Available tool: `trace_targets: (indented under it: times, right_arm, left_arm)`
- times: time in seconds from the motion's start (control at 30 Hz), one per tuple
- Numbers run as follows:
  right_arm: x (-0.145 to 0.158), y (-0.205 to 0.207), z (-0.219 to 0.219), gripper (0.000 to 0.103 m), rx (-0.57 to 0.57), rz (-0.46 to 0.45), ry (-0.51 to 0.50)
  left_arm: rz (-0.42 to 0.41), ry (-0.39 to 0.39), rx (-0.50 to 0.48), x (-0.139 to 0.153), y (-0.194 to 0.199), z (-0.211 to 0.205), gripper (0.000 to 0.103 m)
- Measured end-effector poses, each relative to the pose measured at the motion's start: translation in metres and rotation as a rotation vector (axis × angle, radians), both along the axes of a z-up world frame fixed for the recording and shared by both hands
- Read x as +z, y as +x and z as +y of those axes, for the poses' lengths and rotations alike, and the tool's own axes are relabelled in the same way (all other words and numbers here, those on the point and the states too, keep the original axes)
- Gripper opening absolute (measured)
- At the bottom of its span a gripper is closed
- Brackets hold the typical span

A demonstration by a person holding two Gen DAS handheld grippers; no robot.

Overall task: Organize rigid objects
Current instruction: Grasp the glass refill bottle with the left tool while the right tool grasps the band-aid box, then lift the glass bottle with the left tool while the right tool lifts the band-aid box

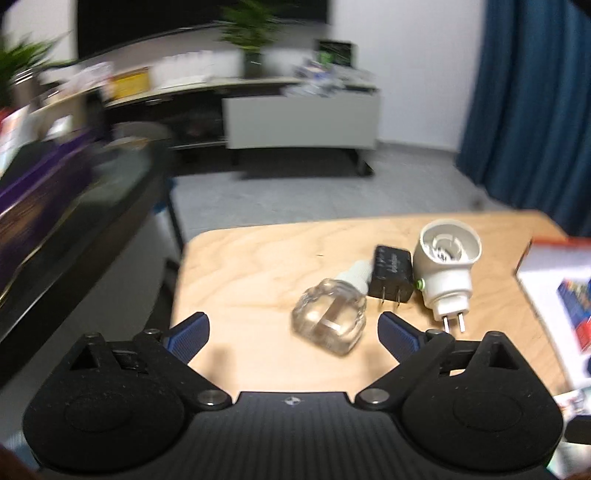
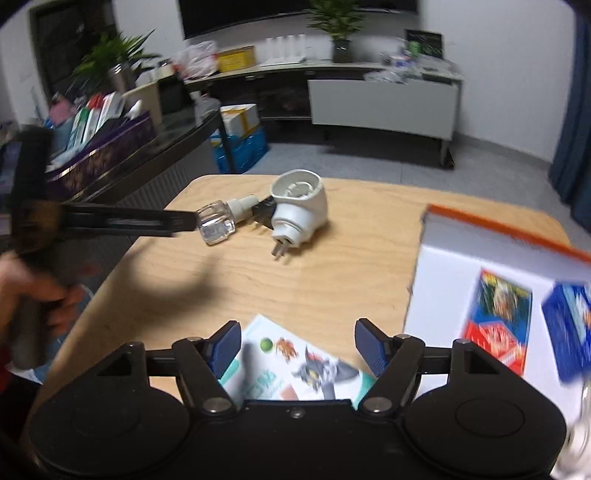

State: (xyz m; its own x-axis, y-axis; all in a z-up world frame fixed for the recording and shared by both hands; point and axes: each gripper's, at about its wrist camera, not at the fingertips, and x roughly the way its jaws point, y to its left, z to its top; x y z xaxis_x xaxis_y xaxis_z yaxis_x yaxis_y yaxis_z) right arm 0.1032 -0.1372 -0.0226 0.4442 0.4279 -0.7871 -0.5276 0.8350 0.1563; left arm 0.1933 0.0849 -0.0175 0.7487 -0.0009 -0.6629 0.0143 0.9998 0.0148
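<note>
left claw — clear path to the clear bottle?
Probably yes. The left claw is open, with the bottle lying just ahead between its fingers. The black adapter touches only the bottle's cap end.

- A home living room: a long low TV cabinet (image 2: 382,105) stands against the white wall, a dark screen (image 2: 295,14) mounted above it.
- On the cabinet sits a potted plant (image 2: 338,27) amid boxes and clutter (household odds and ends).
- Right of the cabinet hangs a blue curtain (image 1: 532,92).
- In front of the cabinet stands a wooden desk (image 2: 332,266).
</note>
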Motion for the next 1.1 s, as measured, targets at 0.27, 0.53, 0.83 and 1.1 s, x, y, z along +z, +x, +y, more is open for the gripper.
trace_targets:
  times: [0.27,0.53,0.83,1.1]
  right_arm:
    - [-0.006,-0.006,-0.016,0.083,-0.117,0.036,0.063]
    - [-0.002,-0.014,-0.019,0.086,-0.264,0.070,0.107]
    - [0.004,-0.037,-0.001,0.096,-0.186,0.003,0.003]
    - [0.005,-0.027,0.004,0.100,0.487,-0.175,-0.233]
  left_arm:
    - [0.019,0.000,-0.090,-0.020,0.019,0.005,0.074]
    - [0.009,-0.034,-0.036,-0.018,-0.010,-0.006,0.052]
    - [-0.020,-0.070,0.022,0.005,-0.066,-0.017,0.052]
    - [-0.049,-0.131,0.014,0.015,-0.099,-0.021,0.052]
